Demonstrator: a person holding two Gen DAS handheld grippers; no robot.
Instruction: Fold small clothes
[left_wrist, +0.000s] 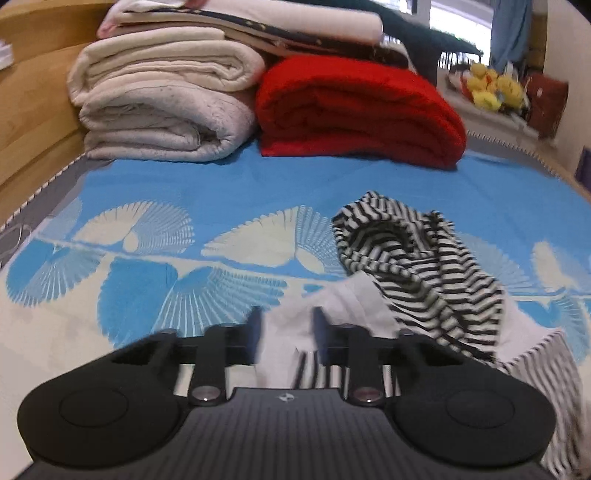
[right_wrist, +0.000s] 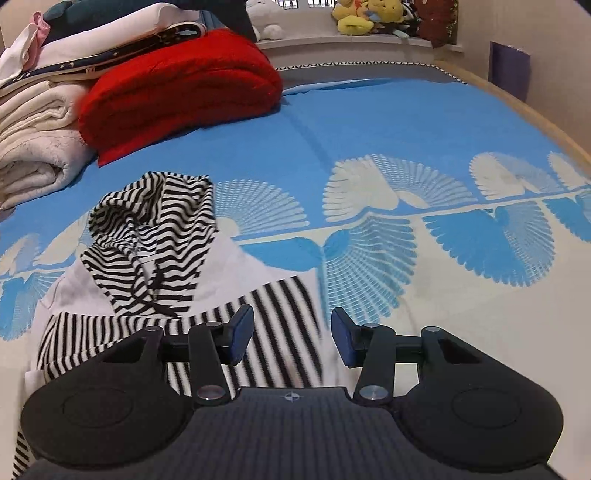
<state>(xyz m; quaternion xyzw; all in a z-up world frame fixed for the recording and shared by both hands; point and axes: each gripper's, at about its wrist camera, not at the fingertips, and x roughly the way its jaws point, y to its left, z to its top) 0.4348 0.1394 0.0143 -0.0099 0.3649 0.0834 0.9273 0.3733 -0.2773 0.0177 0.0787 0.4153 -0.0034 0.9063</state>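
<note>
A small white hoodie with a black-and-white striped hood (left_wrist: 406, 254) and striped parts lies on the blue and white patterned bed sheet (left_wrist: 221, 184). In the left wrist view my left gripper (left_wrist: 286, 325) is open, its fingers standing on either side of a fold of the white fabric (left_wrist: 288, 332). In the right wrist view the hood (right_wrist: 155, 229) lies ahead to the left. My right gripper (right_wrist: 291, 332) is open over a striped sleeve (right_wrist: 273, 317) and grips nothing.
Folded cream blankets (left_wrist: 162, 99) and a folded red blanket (left_wrist: 354, 107) are stacked at the head of the bed. A wooden bed frame (left_wrist: 33, 110) runs along the left. Yellow plush toys (right_wrist: 365, 14) sit on a ledge beyond the bed.
</note>
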